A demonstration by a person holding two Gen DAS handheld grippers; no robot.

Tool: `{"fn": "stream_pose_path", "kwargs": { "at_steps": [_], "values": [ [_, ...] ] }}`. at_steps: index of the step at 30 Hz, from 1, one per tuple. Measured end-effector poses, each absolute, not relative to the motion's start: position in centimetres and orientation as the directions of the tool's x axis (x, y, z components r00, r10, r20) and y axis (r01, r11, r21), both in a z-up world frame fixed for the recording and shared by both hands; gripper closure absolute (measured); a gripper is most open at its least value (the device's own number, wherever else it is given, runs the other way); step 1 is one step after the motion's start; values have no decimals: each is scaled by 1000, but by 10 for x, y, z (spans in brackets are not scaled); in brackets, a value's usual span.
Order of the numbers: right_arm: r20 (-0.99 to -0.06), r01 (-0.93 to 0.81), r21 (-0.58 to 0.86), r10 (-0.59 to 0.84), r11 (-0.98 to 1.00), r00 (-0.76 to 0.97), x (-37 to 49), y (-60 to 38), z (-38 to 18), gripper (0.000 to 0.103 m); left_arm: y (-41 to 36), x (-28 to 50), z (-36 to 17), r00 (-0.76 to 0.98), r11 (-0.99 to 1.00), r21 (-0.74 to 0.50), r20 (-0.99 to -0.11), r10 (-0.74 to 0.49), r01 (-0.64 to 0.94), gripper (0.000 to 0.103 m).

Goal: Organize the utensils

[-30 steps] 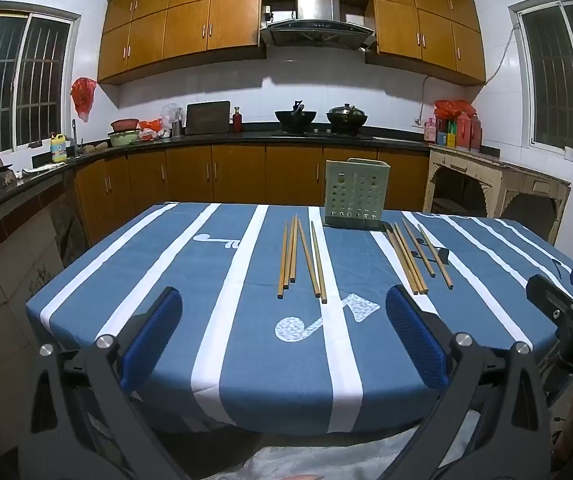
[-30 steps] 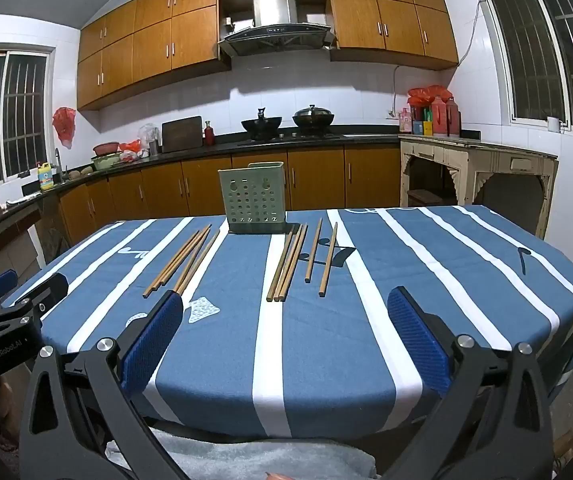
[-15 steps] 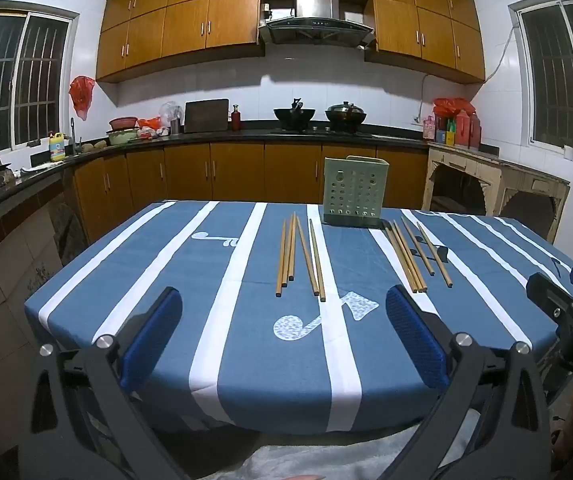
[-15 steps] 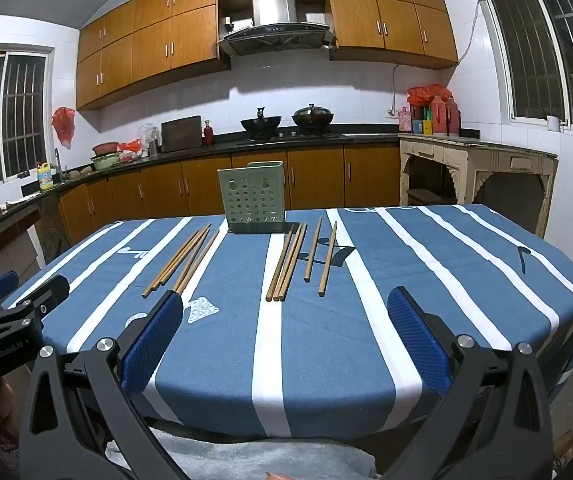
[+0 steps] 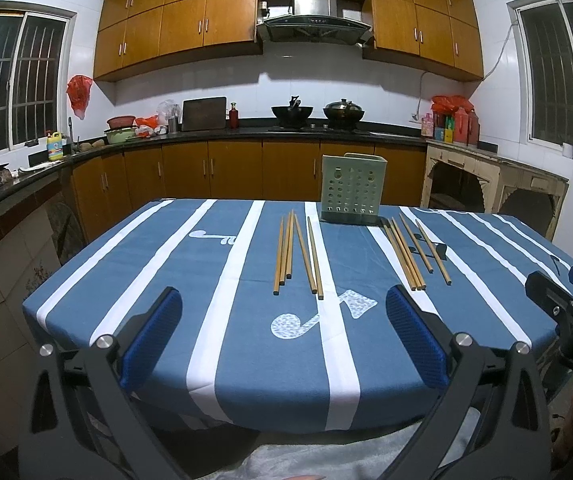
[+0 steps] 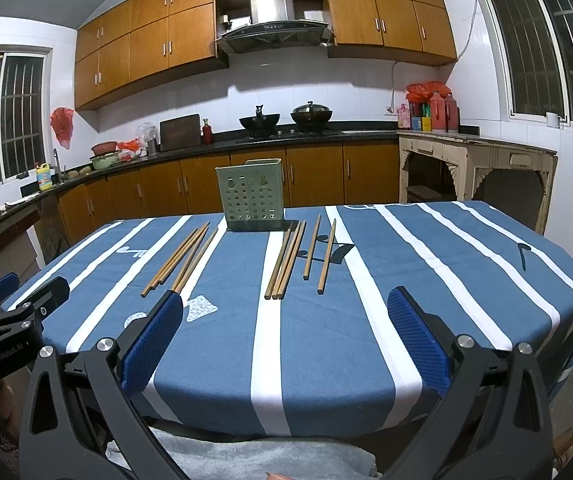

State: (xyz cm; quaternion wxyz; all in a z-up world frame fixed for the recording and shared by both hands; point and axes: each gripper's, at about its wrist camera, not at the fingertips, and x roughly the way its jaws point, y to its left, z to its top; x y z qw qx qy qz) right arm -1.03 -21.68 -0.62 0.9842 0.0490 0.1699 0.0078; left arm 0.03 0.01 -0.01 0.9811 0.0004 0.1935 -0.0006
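both grippers hover at the near edge of the table (image 5: 86,276), and over the last second almost nothing has changed: the views have crept only slightly, and every chopstick lies where it did. the left gripper (image 5: 282,336) has its blue pads (image 5: 152,336) wide apart with nothing between them. the right gripper (image 6: 284,336) is spread just as wide and is equally empty.

the green perforated holder (image 5: 352,190) stands upright near the far edge of the table, roughly at its middle, and no utensil can be seen rising from it. one group of chopsticks (image 5: 296,252) lies flat on the striped cloth, in front of the holder and a little to its left, running from far edge toward near edge. a second group of chopsticks (image 6: 300,258) lies the same way in front of the holder toward its right, three bunched together and two set slightly apart.

judging from this, the sorting has not begun: all the sticks are loose on the cloth and neither tool has closed in on one. the likely next step is a reach forward to the nearest stick ends, each gripper taking the group on its own side. thin sticks lying flat on cloth may roll or slip when pinched.
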Motion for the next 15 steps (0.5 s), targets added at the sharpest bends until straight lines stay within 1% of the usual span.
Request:
{"fn": "stream_pose_path", "kwargs": {
  "at_steps": [15],
  "values": [
    [-336, 2, 101, 32, 995, 941, -10, -217, -6, 2, -2, 0, -1, 924, 1000, 1, -383, 0, 1, 4]
  ]
}}
